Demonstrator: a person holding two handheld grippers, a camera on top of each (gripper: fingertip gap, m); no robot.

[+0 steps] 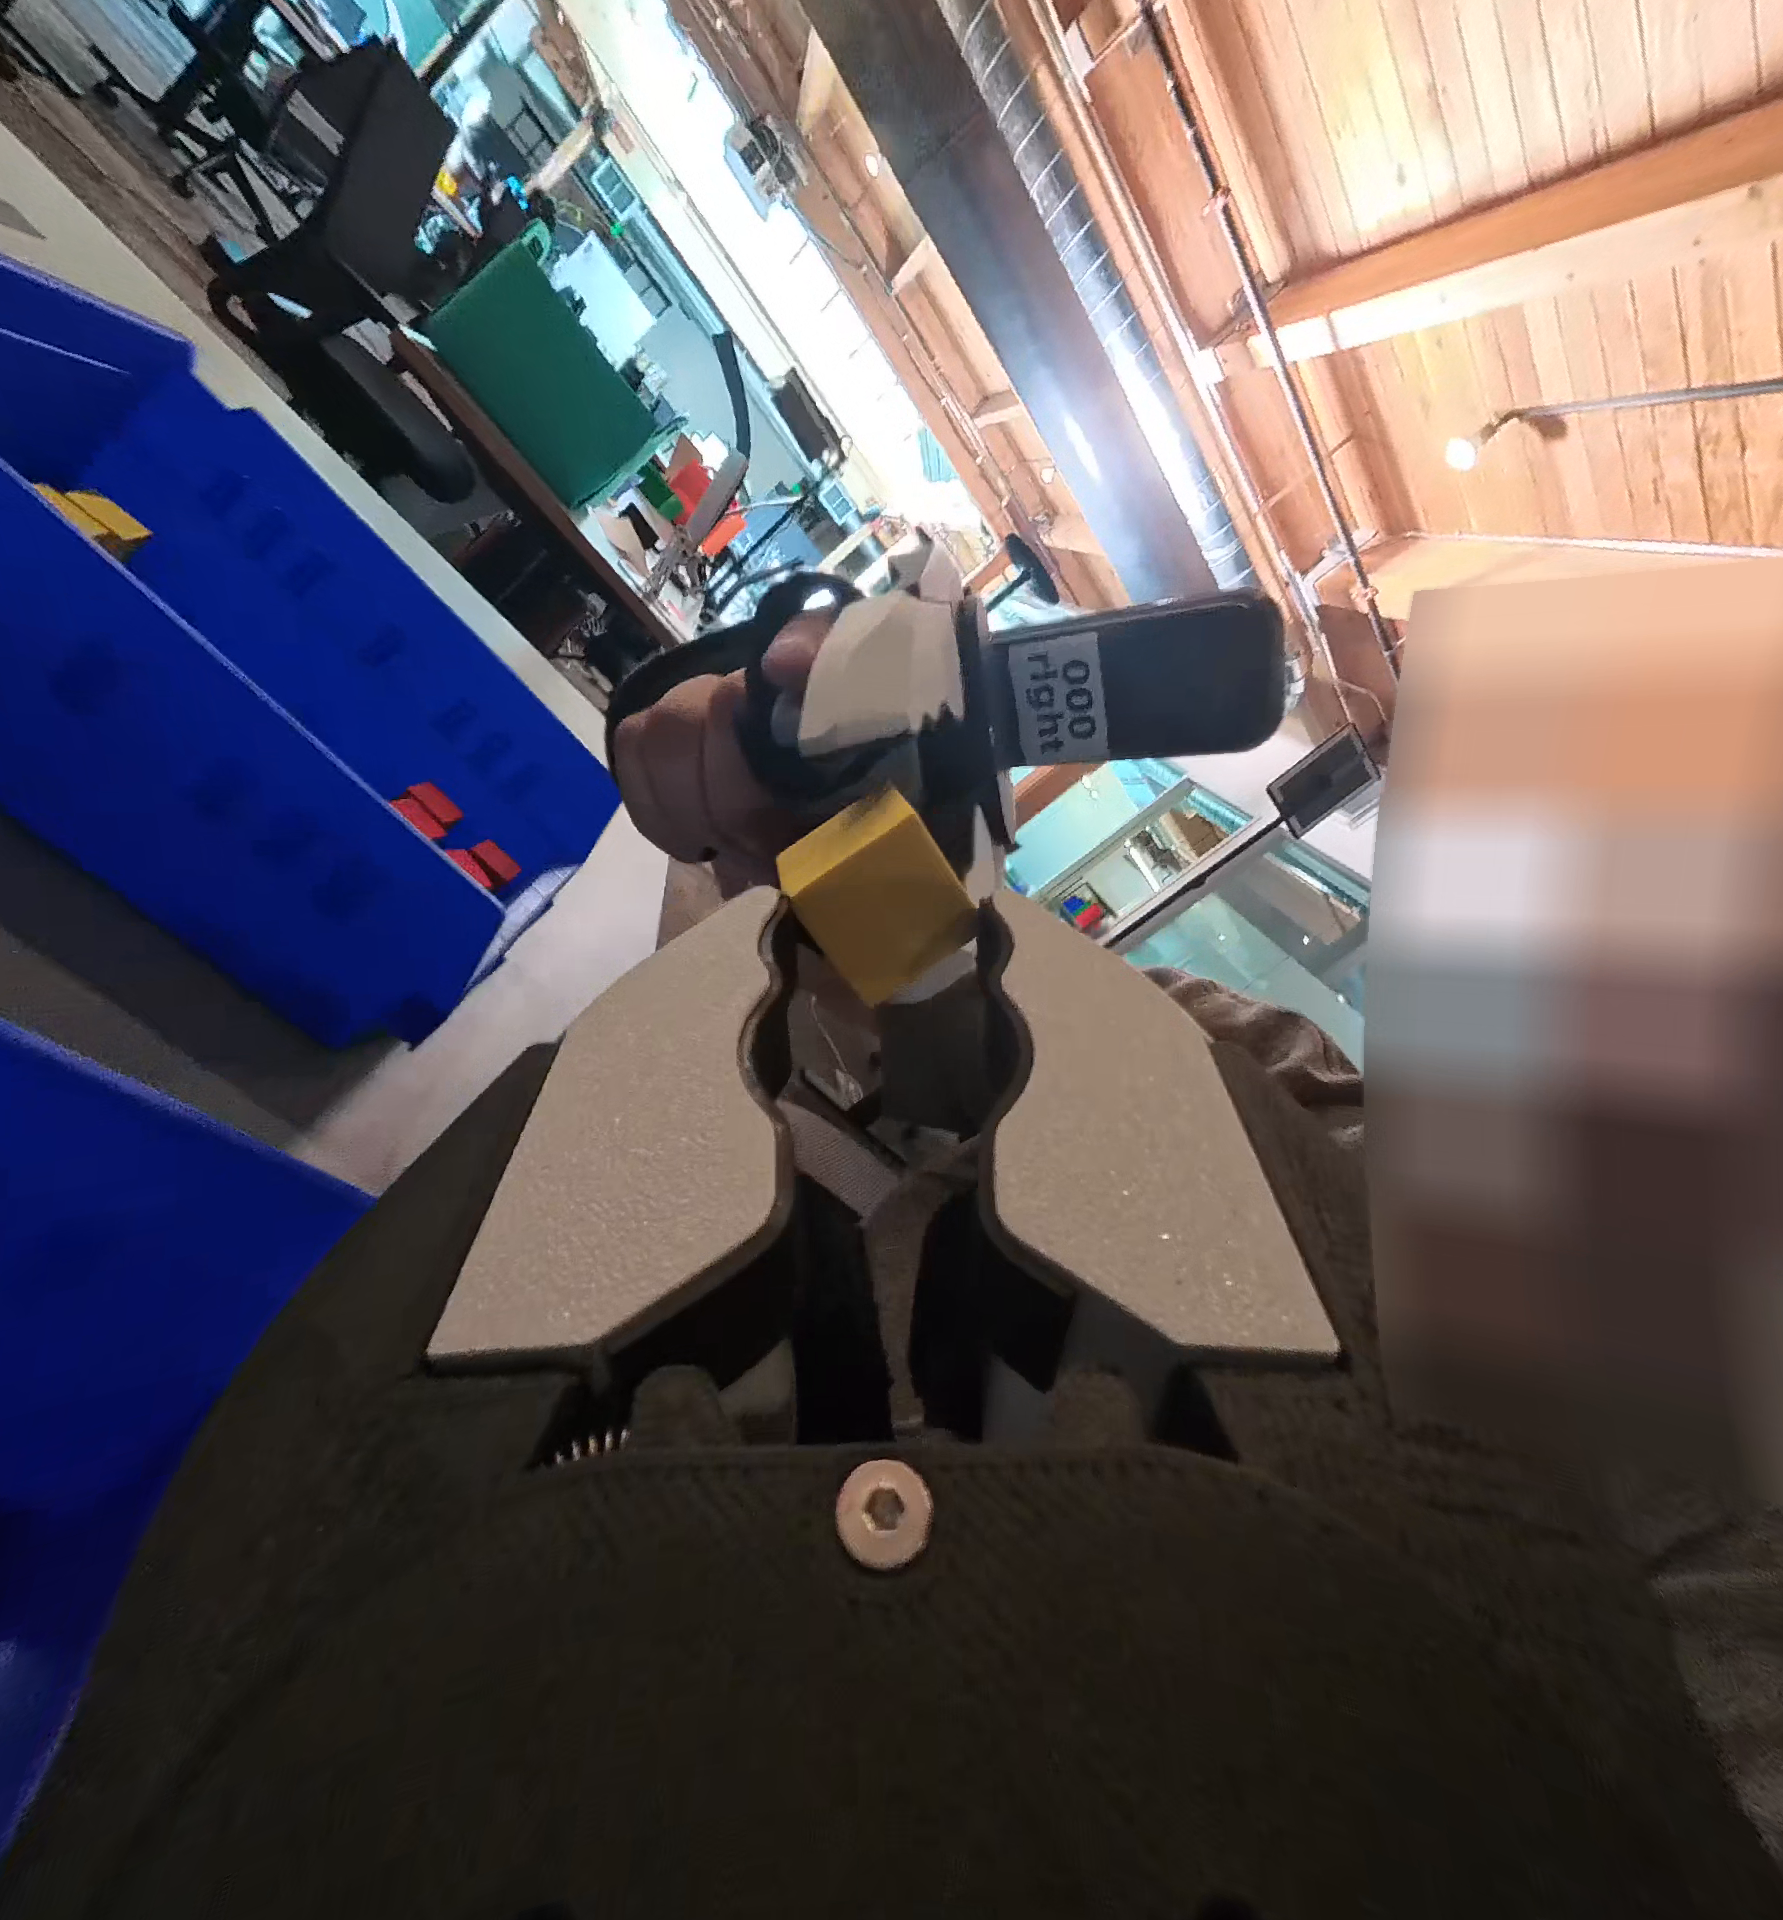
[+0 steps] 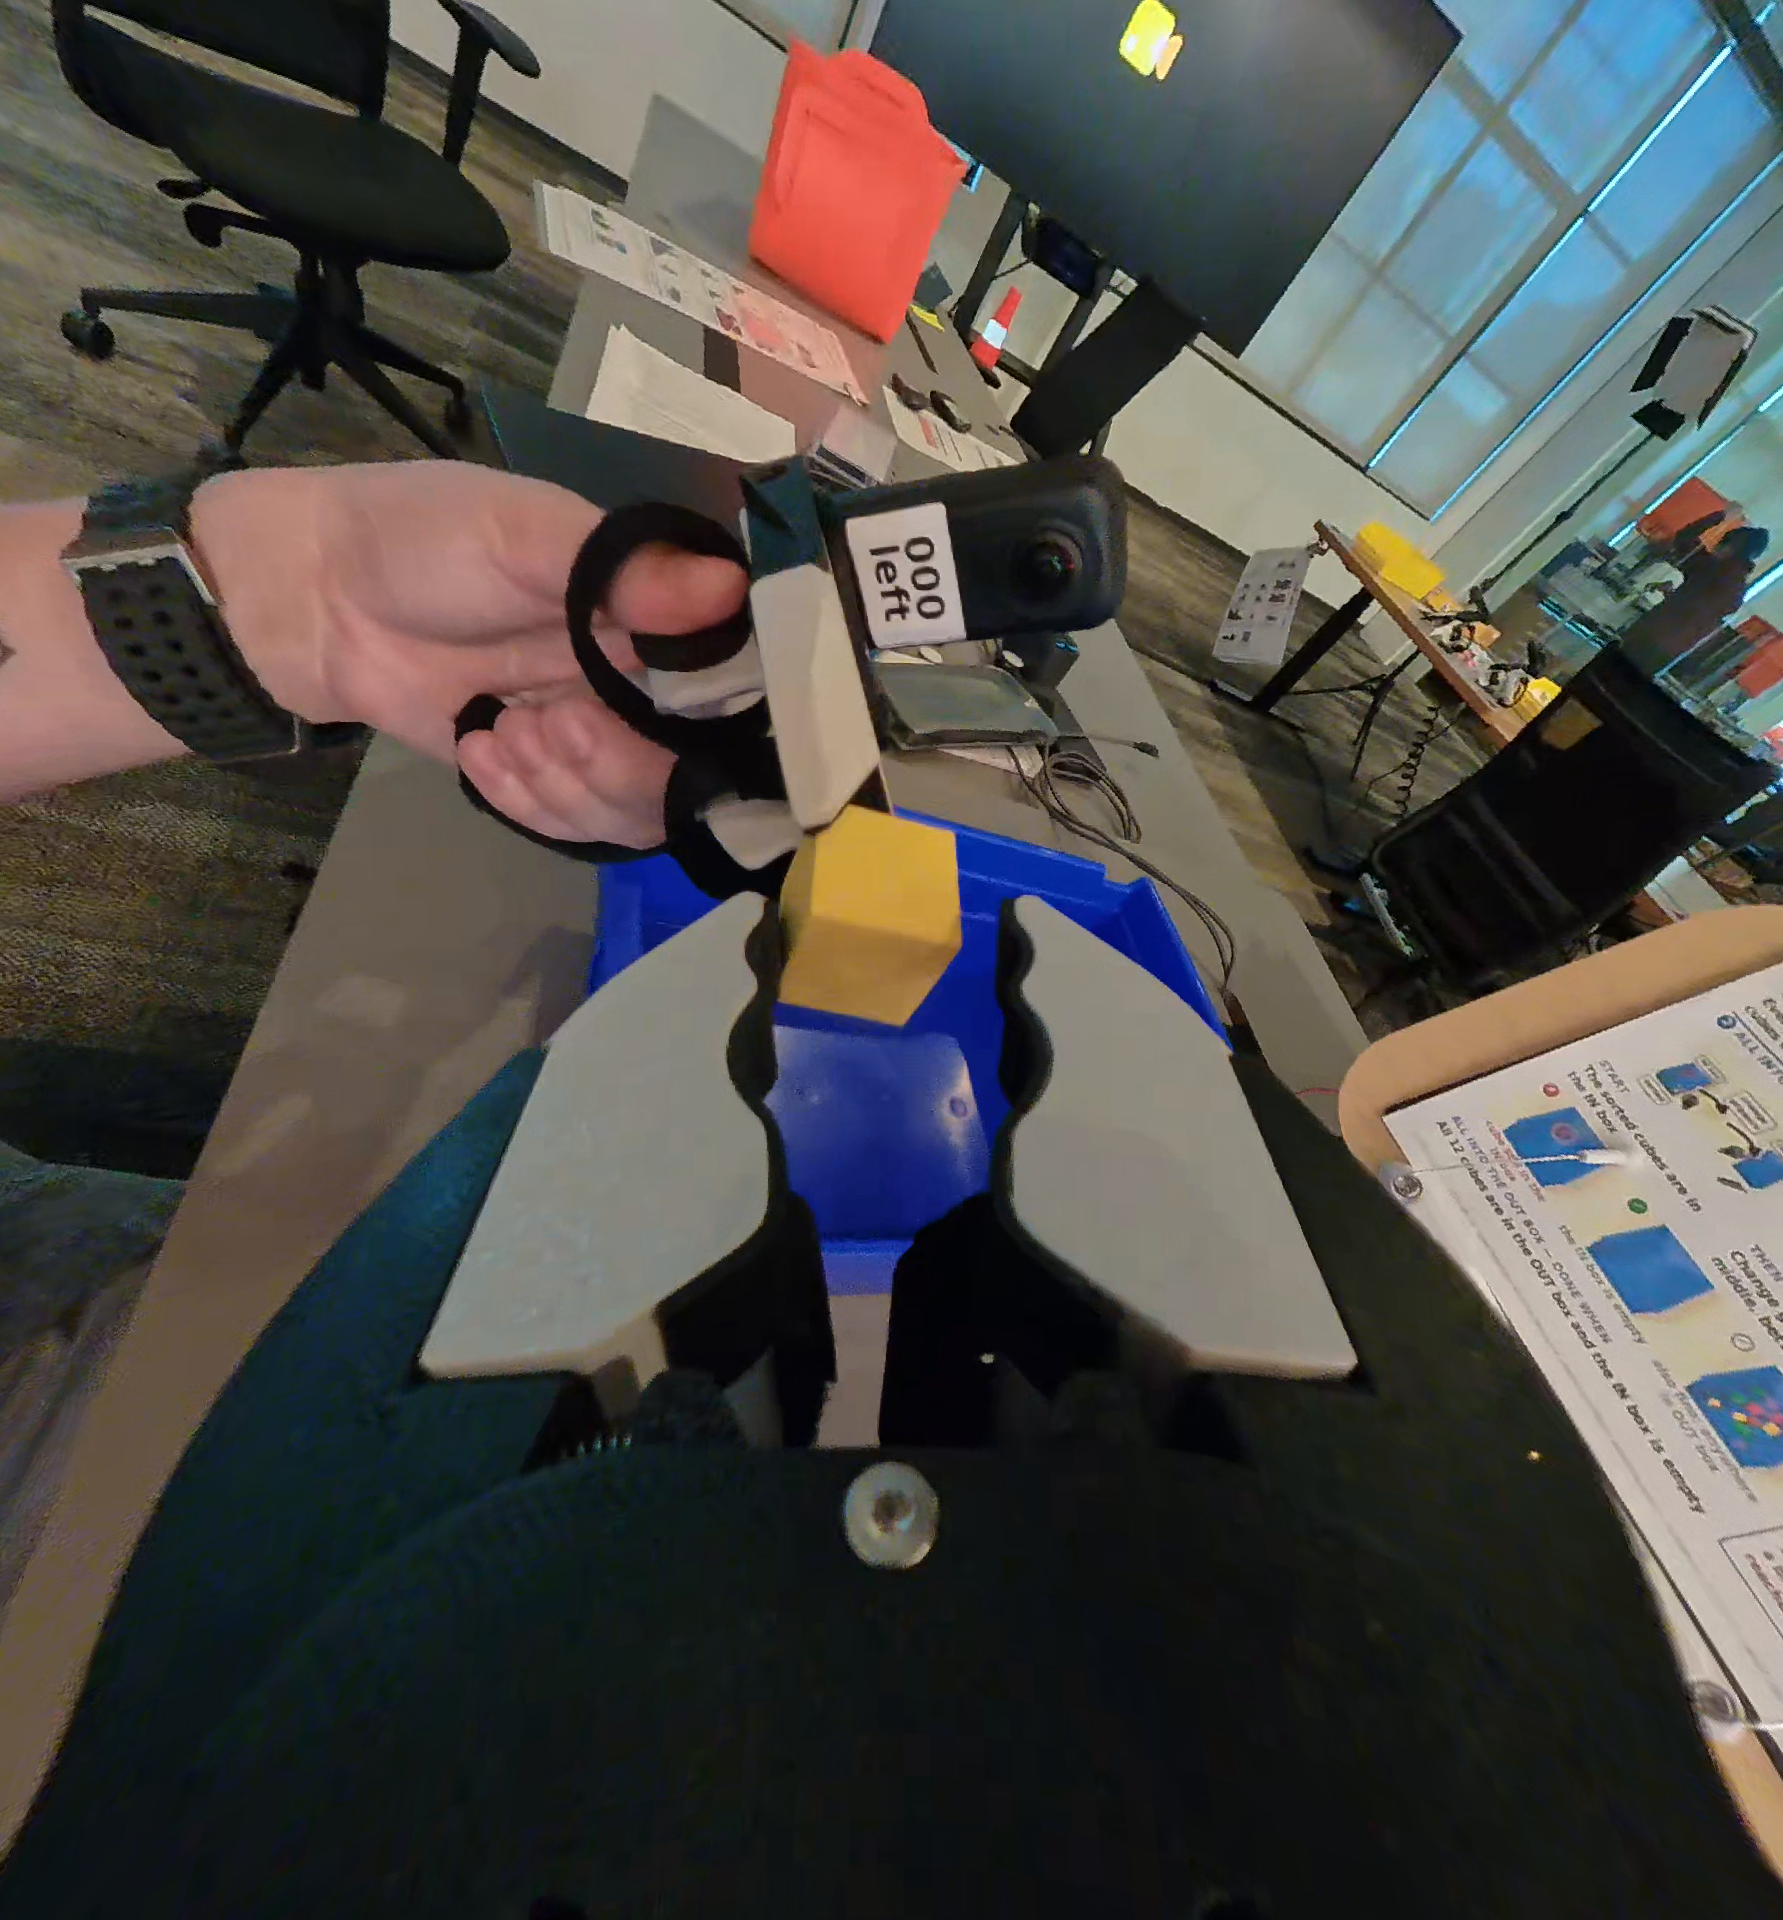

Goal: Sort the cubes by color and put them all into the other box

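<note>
the left gripper (image 1: 879,920) has its two grey fingers narrowed onto a yellow cube (image 1: 871,904), pinching it right at the tips. the right gripper (image 2: 887,935) faces it with its fingers set wider than the cube – one finger touches the cube's side and a gap shows at the other. so the cube hangs in the air between both pairs of fingers, above a blue bin (image 2: 1063,883).

the hold looks thin to me: only the fingertips have the cube, and it sits tilted. if that pinch slackens while the other pair is not closed, the cube could slip and fall, perhaps bouncing off the bin's rim onto the table. a nudge from the touching finger could also twist it loose.

the bin stands on a long grey table (image 2: 430,935), with a clipboard sheet (image 2: 1614,1247) at one side – more blue bins (image 1: 243,665) stand near, one with red blocks (image 1: 451,831) in it. around is an open workroom with an office chair (image 2: 295,177), an orange bag (image 2: 845,187), a dark screen (image 2: 1178,156) and a wooden ceiling (image 1: 1489,208).
</note>
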